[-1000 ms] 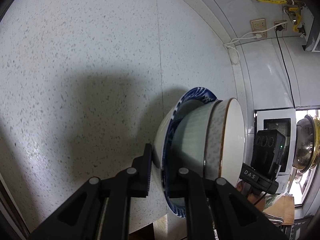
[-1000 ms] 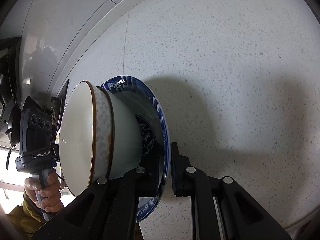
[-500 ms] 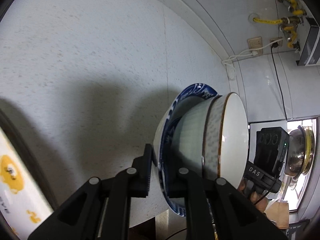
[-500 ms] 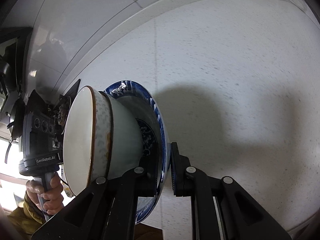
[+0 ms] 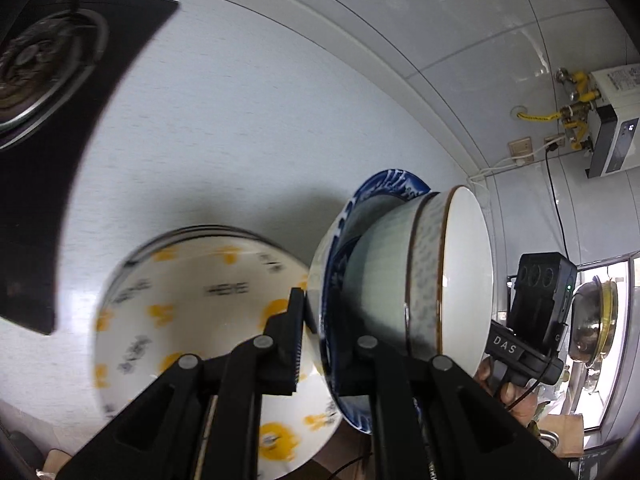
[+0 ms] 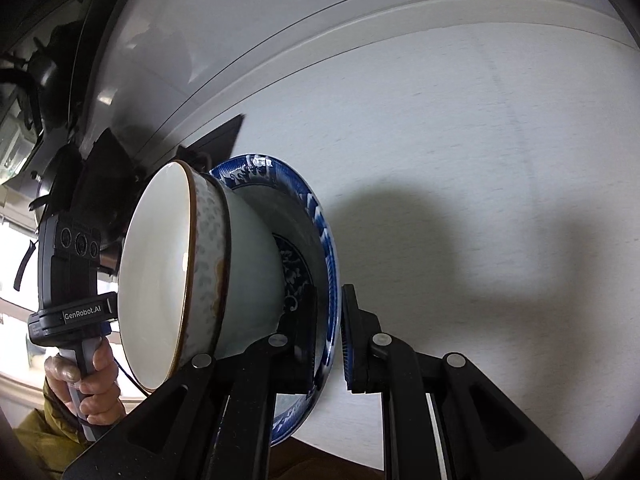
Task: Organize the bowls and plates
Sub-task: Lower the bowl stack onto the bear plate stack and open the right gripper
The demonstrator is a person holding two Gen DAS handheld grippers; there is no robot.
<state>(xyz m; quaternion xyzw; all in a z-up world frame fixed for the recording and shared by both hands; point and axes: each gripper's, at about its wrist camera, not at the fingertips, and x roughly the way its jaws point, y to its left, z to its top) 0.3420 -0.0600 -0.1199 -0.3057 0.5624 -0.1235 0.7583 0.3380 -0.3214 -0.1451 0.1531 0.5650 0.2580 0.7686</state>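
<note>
Blue-patterned plate [image 5: 384, 188] carrying two nested bowls [image 5: 424, 280], held clear above the tabletop [image 5: 260, 120]. Left gripper [image 5: 316, 340] and right gripper [image 6: 328, 336] each clamp the plate's rim from opposite sides. Yellow-spotted bowl [image 5: 192, 304] sits by the tabletop's near edge, stove [image 5: 40, 92] beyond it.

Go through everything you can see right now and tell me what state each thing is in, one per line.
Blue plate: lifted, clamped at opposite rims by both grippers.
Bowl: sitting in the blue plate, apparently empty.
Yellow-patterned plate: flat on the counter, blurred, free of either gripper.
Left gripper: jaws shut on the blue plate's rim.
Right gripper: jaws shut on the blue plate's rim.
Stove burner: no flame visible.
</note>
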